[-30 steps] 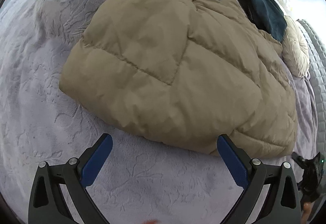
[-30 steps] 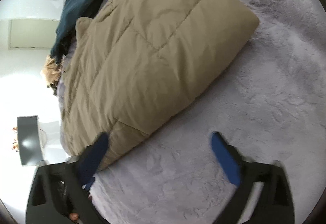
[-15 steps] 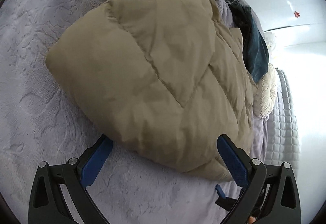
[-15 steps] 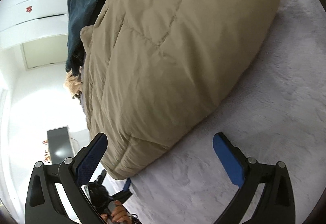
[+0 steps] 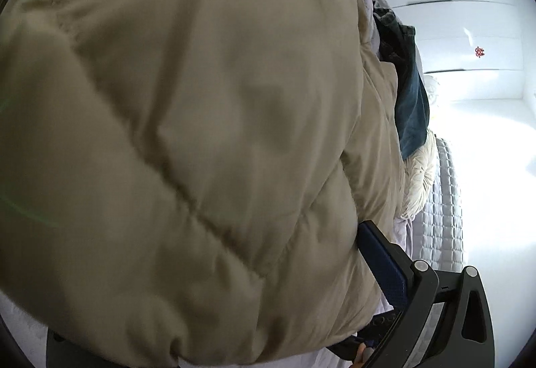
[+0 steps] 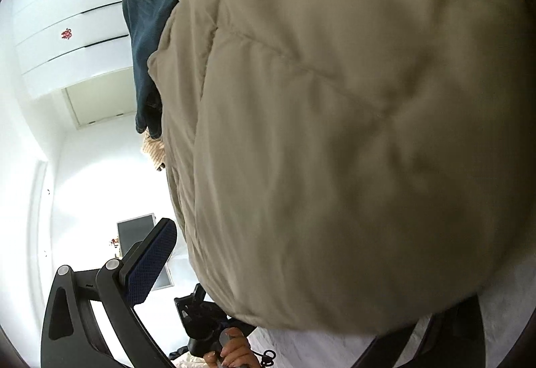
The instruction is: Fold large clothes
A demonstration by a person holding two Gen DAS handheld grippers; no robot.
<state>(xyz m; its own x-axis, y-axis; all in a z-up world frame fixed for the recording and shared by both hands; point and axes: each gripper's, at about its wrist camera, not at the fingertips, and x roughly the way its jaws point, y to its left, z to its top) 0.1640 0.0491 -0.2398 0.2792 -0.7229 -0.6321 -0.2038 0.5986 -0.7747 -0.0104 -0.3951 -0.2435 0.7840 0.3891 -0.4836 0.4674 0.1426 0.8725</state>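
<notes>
- Left wrist view is nearly filled by the tan puffy jacket (image 5: 187, 140), which lies on the lavender bed cover (image 5: 20, 331); a dark blue garment (image 5: 410, 106) and a cream pillow (image 5: 418, 177) sit beyond it at the bed's far side.
- Left gripper (image 5: 214, 317): only one blue pad (image 5: 378, 264) shows, lying against the jacket's right flank; the other finger is buried under the padding. Its jaws have just been closing a little and still stand wide, with the jacket's near edge between them; a firm pinch is not evident.
- Right gripper (image 6: 298, 291): one blue pad (image 6: 150, 264) stands clear to the left of the jacket (image 6: 351, 133), with a gap of bright room between them; the other finger is mostly hidden behind the bulging hem. The jaws look wide, straddling the jacket's corner without squeezing it.
- A hand (image 6: 234, 353) on the other gripper's handle shows low in the right wrist view.
- Step in hand, as I judge it: both grippers are set over the near edge, ready to grip it for a fold.
- Next move calls for closing both jaws deep enough to catch the thick padding, since slippery puffy fabric may squirm out.
</notes>
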